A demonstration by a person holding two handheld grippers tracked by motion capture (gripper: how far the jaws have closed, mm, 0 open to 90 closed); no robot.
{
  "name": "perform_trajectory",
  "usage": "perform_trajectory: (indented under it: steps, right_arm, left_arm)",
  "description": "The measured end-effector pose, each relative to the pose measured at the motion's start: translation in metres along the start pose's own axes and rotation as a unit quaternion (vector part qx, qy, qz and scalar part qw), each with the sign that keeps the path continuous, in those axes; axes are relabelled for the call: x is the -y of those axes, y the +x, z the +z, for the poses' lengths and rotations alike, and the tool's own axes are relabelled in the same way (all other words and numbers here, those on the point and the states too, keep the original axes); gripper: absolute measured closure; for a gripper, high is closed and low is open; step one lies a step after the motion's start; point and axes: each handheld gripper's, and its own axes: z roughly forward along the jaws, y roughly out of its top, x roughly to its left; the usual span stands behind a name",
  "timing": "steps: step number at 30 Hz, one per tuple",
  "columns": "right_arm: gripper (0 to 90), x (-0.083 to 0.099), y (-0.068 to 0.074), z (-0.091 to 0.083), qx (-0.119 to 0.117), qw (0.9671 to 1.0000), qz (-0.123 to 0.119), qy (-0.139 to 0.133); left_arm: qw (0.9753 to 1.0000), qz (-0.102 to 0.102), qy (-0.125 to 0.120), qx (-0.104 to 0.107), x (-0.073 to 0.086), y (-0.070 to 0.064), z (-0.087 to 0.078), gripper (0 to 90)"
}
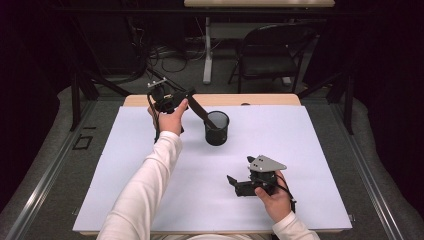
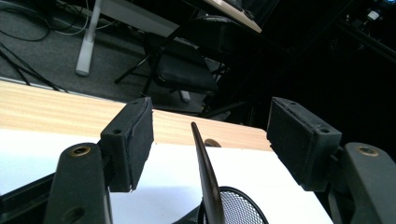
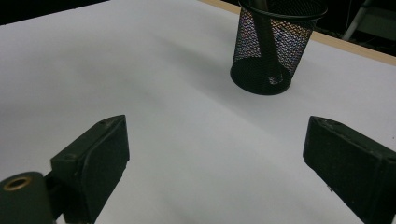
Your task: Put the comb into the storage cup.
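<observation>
A black mesh cup (image 1: 216, 131) stands upright on the white sheet (image 1: 290, 145) toward the back of the table. A long, flat dark stick (image 1: 202, 111) leans out of it to the left. My left gripper (image 1: 185, 97) is raised by the stick's upper end. In the left gripper view it is open (image 2: 210, 140), and the stick (image 2: 206, 172) rises from the cup (image 2: 236, 205) between the jaws, touching neither. My right gripper (image 1: 239, 169) rests low near the front right, open (image 3: 215, 149) with nothing between its jaws, pointing at the cup (image 3: 273, 51).
The sheet covers most of the wooden table (image 1: 235, 99), leaving a strip of wood at the back. Beyond the table are a black folding chair (image 1: 270, 50), a white desk leg (image 1: 207, 50) and cables on the floor.
</observation>
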Motion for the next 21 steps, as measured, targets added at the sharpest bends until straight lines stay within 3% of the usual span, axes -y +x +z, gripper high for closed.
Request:
perform_trajectory:
  steps: [5, 21]
  right_arm:
    - [6.9, 0.0000, 0.0000, 0.0001, 0.000, 1.0000, 0.000, 0.000]
    - [7.0, 0.0000, -0.0002, -0.0002, 0.001, 1.0000, 0.001, -0.001]
  left_arm:
    - [0.9999, 0.002, -0.011, 0.001, -0.0024, 0.0013, -0.0023, 30.0]
    - [0.9999, 0.009, -0.008, 0.010, -0.0047, 0.0057, -0.0026, 27.7]
